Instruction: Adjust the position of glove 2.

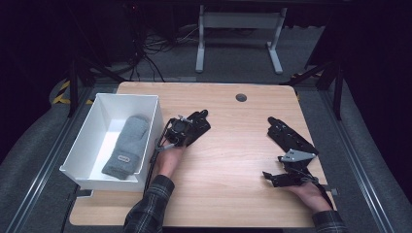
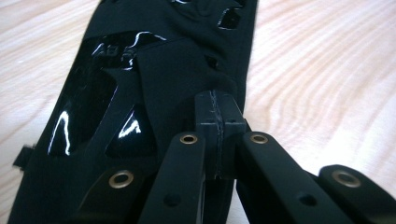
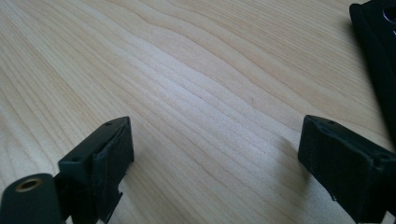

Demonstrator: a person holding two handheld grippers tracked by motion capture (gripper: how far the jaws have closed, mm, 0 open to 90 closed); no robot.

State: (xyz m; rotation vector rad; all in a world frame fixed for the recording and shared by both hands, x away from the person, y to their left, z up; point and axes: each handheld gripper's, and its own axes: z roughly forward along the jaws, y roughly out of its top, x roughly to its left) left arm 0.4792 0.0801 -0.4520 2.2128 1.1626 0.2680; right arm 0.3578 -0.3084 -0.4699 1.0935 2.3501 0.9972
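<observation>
A black sock (image 1: 201, 119) with glossy grip patches lies on the wooden table (image 1: 233, 160) just right of the white bin (image 1: 151, 127). My left gripper (image 1: 187, 128) rests on it. In the left gripper view its jaws (image 2: 218, 122) stand pressed together, pinching a raised fold of the black sock (image 2: 93, 116). A second black sock (image 1: 287, 134) lies at the right of the table. My right gripper (image 1: 273, 167) sits just in front of it, open. In the right gripper view it (image 3: 219, 154) spans bare wood, with that sock's edge (image 3: 376, 51) at the upper right.
A grey sock (image 1: 128, 144) lies flat inside the white bin at the table's left edge. A round cable hole (image 1: 241, 97) sits near the far edge. Beyond the table stand a white desk frame (image 1: 238, 29) and cables on grey carpet.
</observation>
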